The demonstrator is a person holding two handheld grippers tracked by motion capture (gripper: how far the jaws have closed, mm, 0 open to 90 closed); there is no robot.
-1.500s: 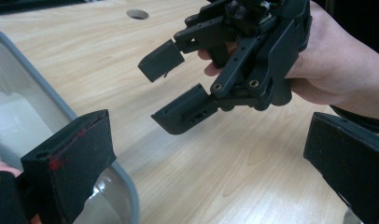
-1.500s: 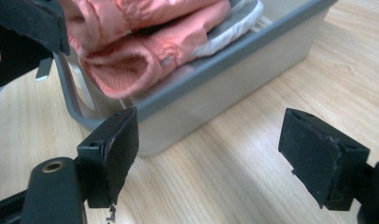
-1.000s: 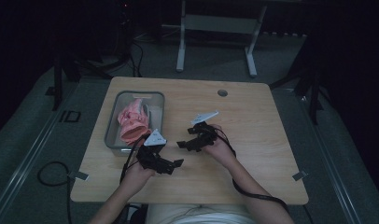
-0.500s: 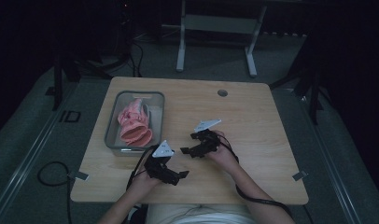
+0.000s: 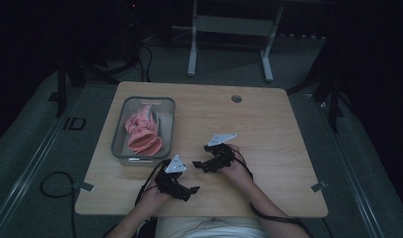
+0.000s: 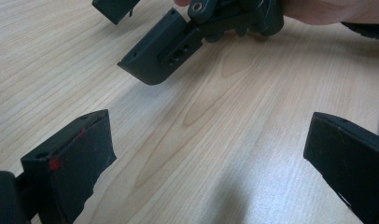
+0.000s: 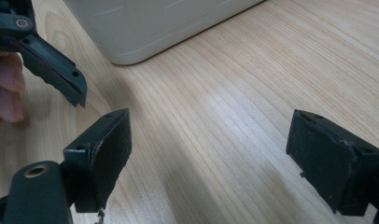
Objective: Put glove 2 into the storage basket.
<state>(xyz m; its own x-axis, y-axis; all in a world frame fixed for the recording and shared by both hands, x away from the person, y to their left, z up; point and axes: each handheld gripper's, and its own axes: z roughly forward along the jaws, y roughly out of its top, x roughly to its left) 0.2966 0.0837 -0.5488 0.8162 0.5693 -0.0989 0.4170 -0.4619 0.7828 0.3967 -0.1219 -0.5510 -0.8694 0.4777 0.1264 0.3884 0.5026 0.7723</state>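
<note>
Both tools, left [image 5: 182,186] and right [image 5: 205,162], sit spread and empty on the bench [image 5: 269,129]. A grey tray [image 5: 167,106] of pink cloth [image 5: 142,134] stands just beyond the left tool. Bare wood lies between the jaws.

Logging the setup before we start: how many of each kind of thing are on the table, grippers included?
Grey bin: 1
Pink cloth items in the bin: at least 1, separate pieces cannot be told apart
Grippers: 2, left gripper, right gripper
Total: at least 4
</note>
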